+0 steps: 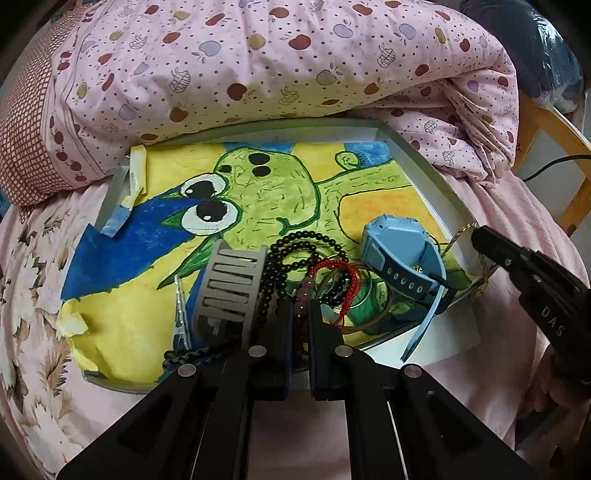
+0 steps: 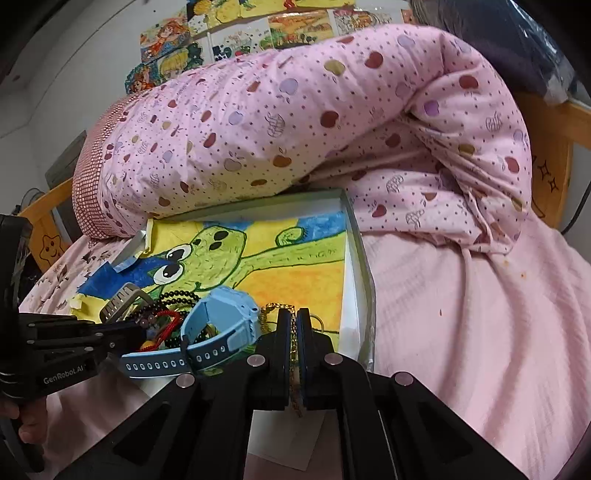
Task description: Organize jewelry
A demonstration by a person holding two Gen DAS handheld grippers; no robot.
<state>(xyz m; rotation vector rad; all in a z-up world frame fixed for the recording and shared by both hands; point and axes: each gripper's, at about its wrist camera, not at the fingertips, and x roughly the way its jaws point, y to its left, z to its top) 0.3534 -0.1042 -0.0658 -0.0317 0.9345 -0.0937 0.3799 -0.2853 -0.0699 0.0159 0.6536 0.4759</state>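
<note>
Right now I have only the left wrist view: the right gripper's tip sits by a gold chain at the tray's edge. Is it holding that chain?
Observer: Yes. The right gripper is shut on the gold chain, which runs back between its fingers.
Operator: My left gripper is shut on the bead strand. Where does the chain's free end lie?
Observer: Bunched on the frog drawing inside the tray, just right of the blue watch.
Operator: What's above the quilt?
Observer: Coloured pictures on the wall.
</note>
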